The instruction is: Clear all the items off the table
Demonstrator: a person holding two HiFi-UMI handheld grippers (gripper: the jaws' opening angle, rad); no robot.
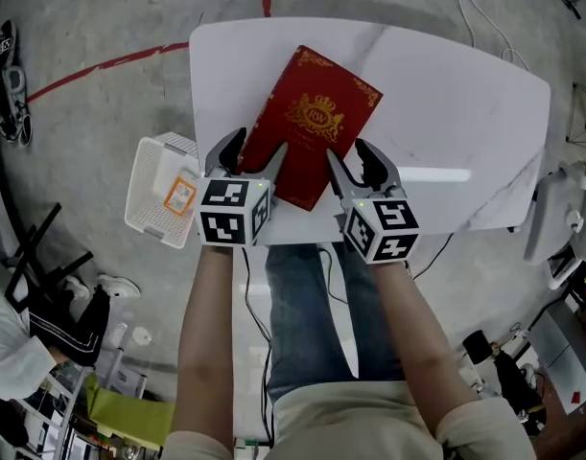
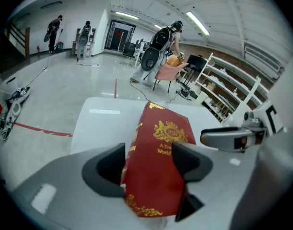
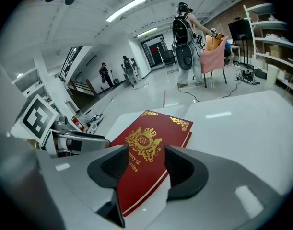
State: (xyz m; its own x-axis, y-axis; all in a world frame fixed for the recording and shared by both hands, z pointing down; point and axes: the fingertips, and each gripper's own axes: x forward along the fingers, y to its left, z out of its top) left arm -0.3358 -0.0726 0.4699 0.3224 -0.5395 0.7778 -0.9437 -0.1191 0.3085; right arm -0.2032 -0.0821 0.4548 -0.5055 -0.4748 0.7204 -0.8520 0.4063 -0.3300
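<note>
On table [image 1: 465, 94] near edge: red book [image 1: 312, 123], near corners inside left claw [image 1: 254, 151], right claw [image 1: 353, 161]; both spread, not pinching.

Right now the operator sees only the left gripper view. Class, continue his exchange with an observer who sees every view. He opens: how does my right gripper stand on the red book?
Observer: The right gripper has its jaws apart, straddling the near right edge of the red book.
Operator: Where could the book go?
Observer: A white basket stands on the floor left of the table, with something orange inside.
</note>
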